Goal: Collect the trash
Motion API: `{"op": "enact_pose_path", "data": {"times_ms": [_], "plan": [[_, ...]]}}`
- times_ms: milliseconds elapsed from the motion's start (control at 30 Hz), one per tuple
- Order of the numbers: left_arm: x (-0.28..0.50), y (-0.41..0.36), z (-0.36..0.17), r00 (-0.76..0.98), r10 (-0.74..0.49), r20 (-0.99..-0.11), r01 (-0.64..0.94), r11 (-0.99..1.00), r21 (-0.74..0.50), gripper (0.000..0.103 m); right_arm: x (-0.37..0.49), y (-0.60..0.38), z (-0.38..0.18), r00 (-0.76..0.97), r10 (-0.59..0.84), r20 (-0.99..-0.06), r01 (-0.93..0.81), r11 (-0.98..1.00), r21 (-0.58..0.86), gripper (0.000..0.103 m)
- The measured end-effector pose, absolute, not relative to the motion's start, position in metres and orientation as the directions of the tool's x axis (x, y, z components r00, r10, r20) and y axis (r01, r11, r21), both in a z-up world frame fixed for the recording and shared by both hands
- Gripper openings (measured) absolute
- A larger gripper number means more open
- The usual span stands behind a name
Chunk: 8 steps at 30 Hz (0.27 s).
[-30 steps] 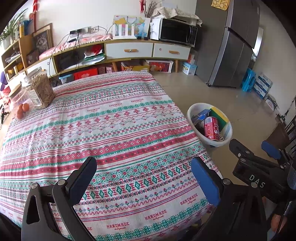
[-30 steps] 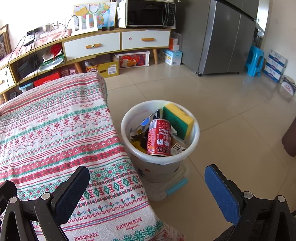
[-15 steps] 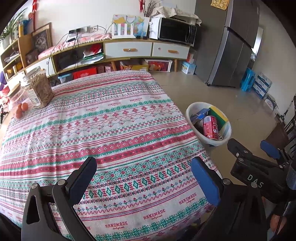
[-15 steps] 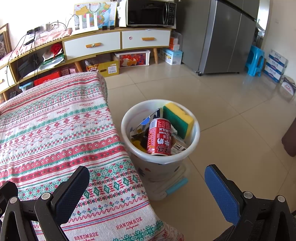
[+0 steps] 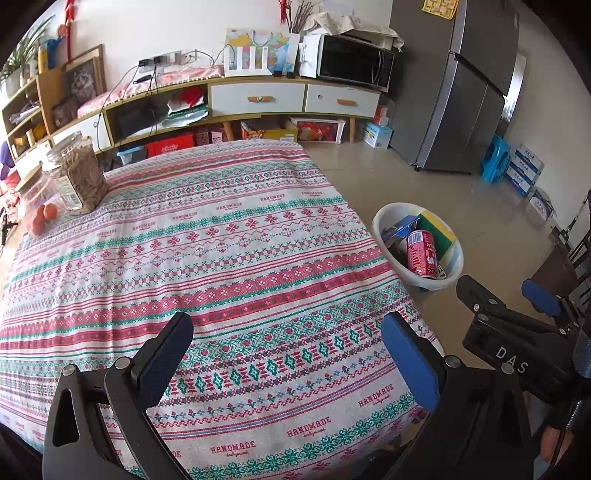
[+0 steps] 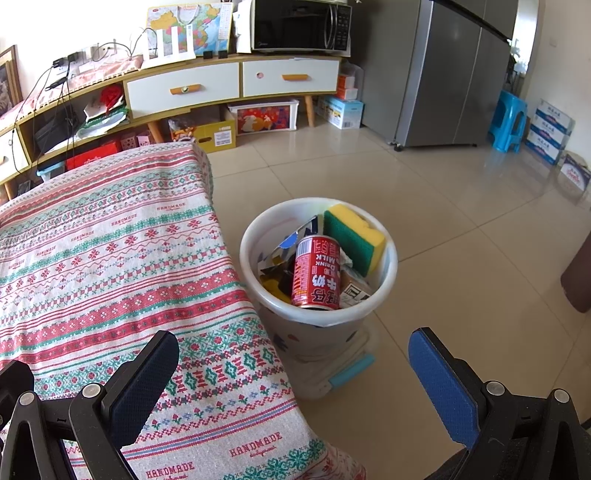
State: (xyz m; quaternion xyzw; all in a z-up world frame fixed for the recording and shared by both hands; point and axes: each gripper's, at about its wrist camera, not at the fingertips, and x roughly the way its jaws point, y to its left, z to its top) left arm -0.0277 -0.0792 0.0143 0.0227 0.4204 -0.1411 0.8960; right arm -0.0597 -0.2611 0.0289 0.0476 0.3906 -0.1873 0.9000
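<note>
A white trash bin [image 6: 258, 236] stands on the floor beside the table's right edge; it also shows in the left wrist view [image 5: 376, 221]. It holds a red milk can [image 6: 317, 275], a yellow-green sponge [image 6: 354, 238] and crumpled wrappers [image 6: 284, 251]. My right gripper [image 6: 293, 373] is open and empty, above the table corner in front of the bin. My left gripper [image 5: 288, 354] is open and empty over the near part of the patterned tablecloth [image 5: 207, 258]. The right gripper's body shows in the left wrist view [image 5: 517, 332].
A glass jar [image 5: 79, 173] and small oranges [image 5: 44, 216] sit at the table's far left. A low cabinet with a microwave [image 6: 301, 24], a grey fridge [image 6: 454, 70], a blue stool [image 6: 509, 120] and boxes line the walls. A dark chair [image 6: 580, 273] stands right.
The left gripper's view has drifted slightly back, so the bin and table sit a little higher. The right gripper has barely moved. Both stay open.
</note>
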Motion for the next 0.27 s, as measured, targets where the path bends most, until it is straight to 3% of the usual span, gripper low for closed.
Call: {"op": "enact_pose_path", "data": {"times_ms": [267], "plan": [[-0.0268,-0.0769,0.0148,0.611,-0.232,-0.757,0.267,0.96,-0.079,0.103,-0.0595,-0.2619,0.0292,0.623,-0.306,-0.72,0.379,0.923,-0.065,0.102]]}}
